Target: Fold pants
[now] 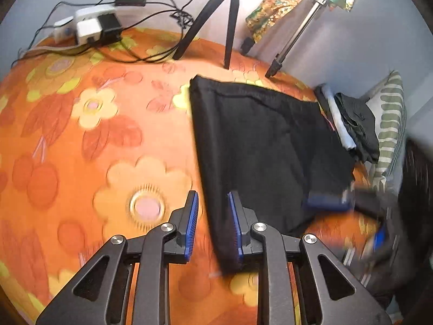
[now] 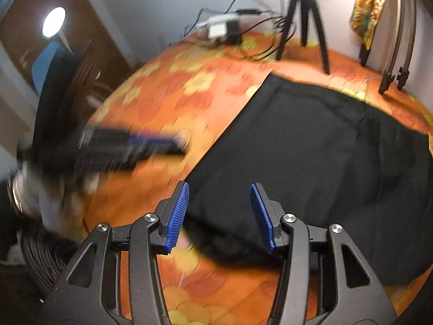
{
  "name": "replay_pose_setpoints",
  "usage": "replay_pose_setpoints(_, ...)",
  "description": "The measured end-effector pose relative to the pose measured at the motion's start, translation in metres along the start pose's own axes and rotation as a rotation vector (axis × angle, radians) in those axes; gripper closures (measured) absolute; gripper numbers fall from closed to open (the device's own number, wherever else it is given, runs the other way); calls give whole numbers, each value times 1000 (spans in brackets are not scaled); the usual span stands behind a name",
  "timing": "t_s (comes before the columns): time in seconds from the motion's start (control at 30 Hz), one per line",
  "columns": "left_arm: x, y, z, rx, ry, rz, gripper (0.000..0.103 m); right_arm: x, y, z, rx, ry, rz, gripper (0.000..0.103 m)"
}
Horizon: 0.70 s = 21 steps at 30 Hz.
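- The pants (image 1: 270,146) are lying on the orange flowered bedspread (image 1: 94,140), already folded into a compact dark slab; their far edge is sitting near the black tripod (image 1: 216,19), their right side just beside a small stack of folded clothes (image 1: 351,124) against a striped pillow (image 1: 389,124).
- Appearance: black, matte, with a stitched seam or band running along the far edge; the left edge is reading as a straight, clean fold line, while the near corner is tapering into a narrower flap.
- Handling judgement: the cloth is looking soft, light and limp, not fragile and not slippery; it is likely to sag and drag on the bedspread if lifted from one point only.
- Grip judgement: the two near corners, or the doubled near edge, are offering the best purchase, one gripper to each, pinching all layers together.
- The left gripper (image 1: 213,224) is standing slightly parted; the near-left flap of the pants is lying between its fingers against the right pad, but the left pad is standing clear, so nothing is being clamped.
- The right gripper (image 2: 219,214) is standing about half open above the near edge of the pants, gripping nothing.
- Motion blur is softening both views, particularly around each opposite gripper.
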State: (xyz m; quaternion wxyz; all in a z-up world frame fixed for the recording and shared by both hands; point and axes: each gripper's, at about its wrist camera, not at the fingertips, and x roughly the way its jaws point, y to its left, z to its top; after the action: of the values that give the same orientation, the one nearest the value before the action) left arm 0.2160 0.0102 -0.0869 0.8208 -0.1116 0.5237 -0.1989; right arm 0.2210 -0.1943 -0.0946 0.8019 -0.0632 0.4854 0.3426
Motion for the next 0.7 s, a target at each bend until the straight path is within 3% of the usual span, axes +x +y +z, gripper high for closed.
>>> replay_pose_setpoints(0.1,8,0,13,-11,12,-13,75,10,21,-11,-56,8,-25,52)
replay_pose_setpoints(0.4,30,14,25,-59,59,-39,75,39,56,-18,-132,-3,-98,49)
replay_pose_setpoints(0.7,25,23,27,-72,50,-49,75,56,68,-21,-196,12,-208,51)
